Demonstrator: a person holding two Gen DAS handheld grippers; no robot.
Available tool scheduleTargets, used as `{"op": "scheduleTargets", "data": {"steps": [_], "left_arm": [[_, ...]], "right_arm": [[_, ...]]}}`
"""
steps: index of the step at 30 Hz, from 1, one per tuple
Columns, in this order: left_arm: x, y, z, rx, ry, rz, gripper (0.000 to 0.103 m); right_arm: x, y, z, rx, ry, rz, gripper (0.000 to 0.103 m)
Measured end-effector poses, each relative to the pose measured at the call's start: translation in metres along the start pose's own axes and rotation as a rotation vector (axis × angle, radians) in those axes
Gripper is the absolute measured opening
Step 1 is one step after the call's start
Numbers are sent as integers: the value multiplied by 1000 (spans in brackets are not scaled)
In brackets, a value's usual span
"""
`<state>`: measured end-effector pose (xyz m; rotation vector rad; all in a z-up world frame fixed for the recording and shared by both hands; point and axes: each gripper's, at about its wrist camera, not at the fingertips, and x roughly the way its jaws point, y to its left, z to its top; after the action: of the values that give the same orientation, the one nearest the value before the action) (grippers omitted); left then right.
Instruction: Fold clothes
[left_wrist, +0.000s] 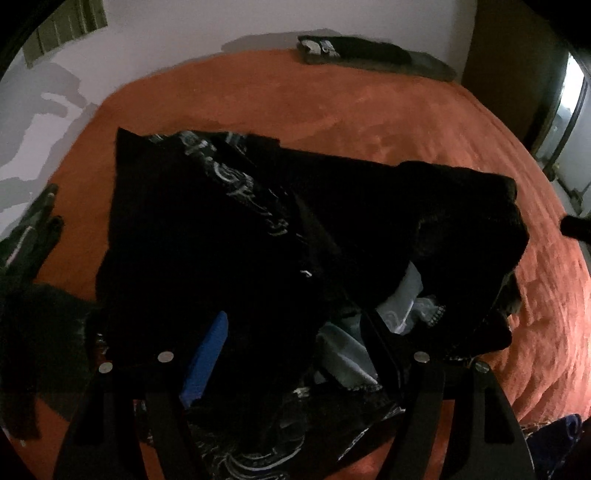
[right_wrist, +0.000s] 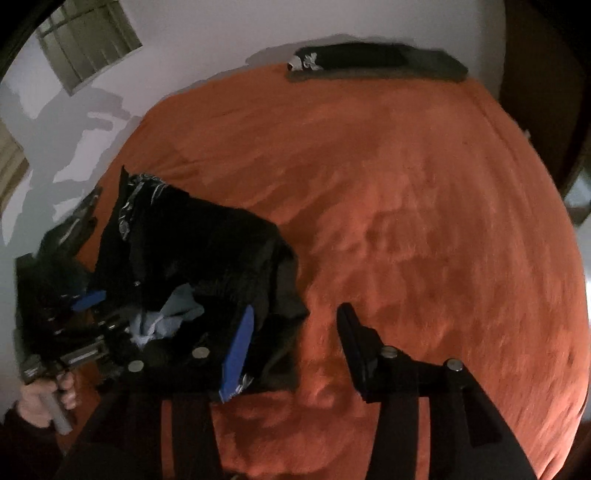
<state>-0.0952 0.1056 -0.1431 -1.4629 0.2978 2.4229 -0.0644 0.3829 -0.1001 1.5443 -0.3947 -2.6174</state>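
Observation:
A heap of dark clothes (left_wrist: 266, 236) with white print lies on an orange bed (left_wrist: 369, 110). My left gripper (left_wrist: 291, 332) hovers right over the heap, jaws wide apart, with pale cloth (left_wrist: 406, 302) showing between them; nothing is clamped. In the right wrist view the heap (right_wrist: 207, 251) is at the left and the left gripper (right_wrist: 92, 325) reaches into it, held by a hand (right_wrist: 48, 395). My right gripper (right_wrist: 295, 321) is open and empty above the bed, its blue-padded finger (right_wrist: 238, 354) at the heap's right edge.
A folded dark stack (right_wrist: 373, 61) lies at the far edge of the bed (right_wrist: 424, 221) by the white wall (right_wrist: 221, 33). More dark clothing (left_wrist: 33, 332) lies at the left. A dark wardrobe (left_wrist: 509, 66) stands to the right.

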Motion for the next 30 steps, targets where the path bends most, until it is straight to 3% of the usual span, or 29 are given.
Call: {"op": "scheduleTargets", "data": {"steps": [3,7,8,10,12,13,14,15,20,22,26,30], "left_arm": [[18,-7,2,4,85,-18,75],[25,-13,11,4,87,21,72],[25,-14,16,-4,82,19,66],[27,-15,23,-27,105,9,11],[24,-15,28,-60,104,14,10],[19,-15,31,-73,86,14,8],[14,-14,35,-84,67,17,7],[10,-13,40,-95,48,20,6],[-29,2,85,-140,-59,25,5],[-52,16,117,-182,-82,11,4],[-90,64,207,-324,-33,-131,5],[-150,94,298,-336,-166,-80,5]], "right_arm": [[13,12,-13,46,94,74,46],[56,32,-17,141,234,173,46],[62,35,-14,150,227,167,45],[78,38,-8,183,234,159,40],[95,38,-1,222,249,152,31],[101,38,1,240,258,147,23],[106,36,2,257,269,138,5],[109,35,4,268,266,111,3],[70,33,44,227,88,-23,3],[44,32,90,174,12,-78,3],[-10,32,192,135,-133,-127,2],[-96,65,285,26,-405,-183,2]]}}
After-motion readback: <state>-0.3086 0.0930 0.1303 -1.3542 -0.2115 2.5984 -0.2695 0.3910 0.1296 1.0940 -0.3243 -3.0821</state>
